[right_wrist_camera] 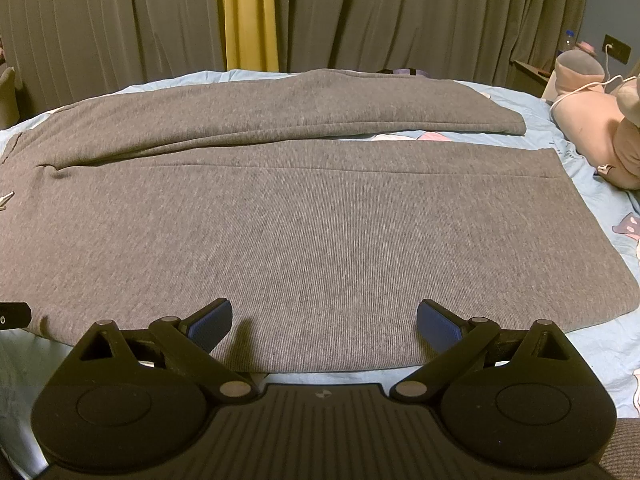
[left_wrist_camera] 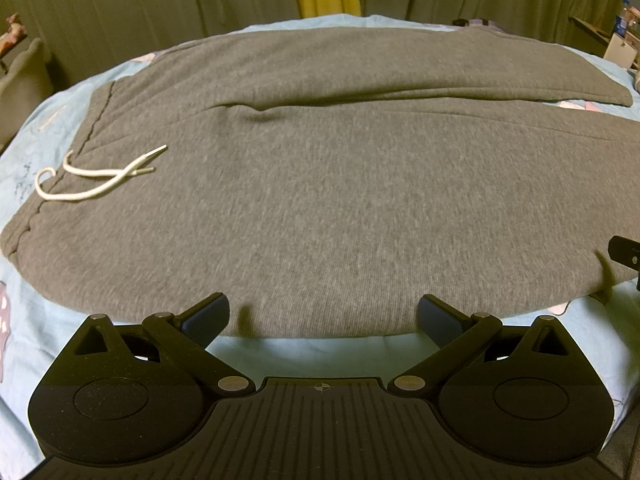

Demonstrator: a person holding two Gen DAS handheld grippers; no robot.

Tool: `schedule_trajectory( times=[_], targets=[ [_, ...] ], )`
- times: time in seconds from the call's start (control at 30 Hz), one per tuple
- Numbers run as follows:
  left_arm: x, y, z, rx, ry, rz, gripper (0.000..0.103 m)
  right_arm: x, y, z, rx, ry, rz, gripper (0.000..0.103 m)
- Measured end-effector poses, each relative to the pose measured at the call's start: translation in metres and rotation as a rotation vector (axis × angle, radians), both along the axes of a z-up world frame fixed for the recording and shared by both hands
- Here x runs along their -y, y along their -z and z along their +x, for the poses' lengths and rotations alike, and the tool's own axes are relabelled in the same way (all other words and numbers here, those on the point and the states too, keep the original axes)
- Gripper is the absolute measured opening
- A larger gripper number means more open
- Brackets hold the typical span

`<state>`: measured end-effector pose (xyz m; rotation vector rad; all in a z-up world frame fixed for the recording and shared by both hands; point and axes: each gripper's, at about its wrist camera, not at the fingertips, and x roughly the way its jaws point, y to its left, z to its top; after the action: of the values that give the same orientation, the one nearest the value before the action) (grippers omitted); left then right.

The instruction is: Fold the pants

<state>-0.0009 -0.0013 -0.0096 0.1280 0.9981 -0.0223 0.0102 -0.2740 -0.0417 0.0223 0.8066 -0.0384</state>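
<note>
1. I see the pants (left_wrist_camera: 320, 168) lying flat on the bed (left_wrist_camera: 304, 356), waistband to the left, both legs running right. Near leg is smooth; far leg angles away, with a strip of sheet showing between the two hems in the right wrist view.
2. Left gripper (left_wrist_camera: 323, 318): fingers (left_wrist_camera: 208, 318) spread wide, holding nothing, hovering at the near edge of the pants around the hip.
3. Right gripper (right_wrist_camera: 325, 326): fingers (right_wrist_camera: 438, 326) likewise spread wide and holding nothing, at the near edge of the near leg.
4. Edges: the near hem line of the pants sits just ahead of both grippers, with a band of bare sheet between cloth and gripper body. Sheet also shows past the leg hems on the right.
5. White drawstring (left_wrist_camera: 100, 178) lies loose on the waistband, left side.
6. Plush toy (right_wrist_camera: 592, 128) rests on the bed near the leg hems, apart from the pants. Curtains (right_wrist_camera: 420, 20) hang behind the bed.
7. Writing: sheet print is too blurred to read; no legible labels.
8. Cut off: each view catches only a sliver of the other gripper at its edge. The bottle (right_wrist_camera: 570, 40) at far right is too small to make out.
</note>
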Motion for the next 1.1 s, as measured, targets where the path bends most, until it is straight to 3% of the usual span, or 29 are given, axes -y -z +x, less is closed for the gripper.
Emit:
schedule_trajectory(
  times=[1.1],
  targets=[
    [-0.0017,-0.0039,0.0006,0.002,-0.01,-0.009,0.103,-0.0006,0.0028,0.0017,-0.01,0.003,0.016,0.099]
  ],
)
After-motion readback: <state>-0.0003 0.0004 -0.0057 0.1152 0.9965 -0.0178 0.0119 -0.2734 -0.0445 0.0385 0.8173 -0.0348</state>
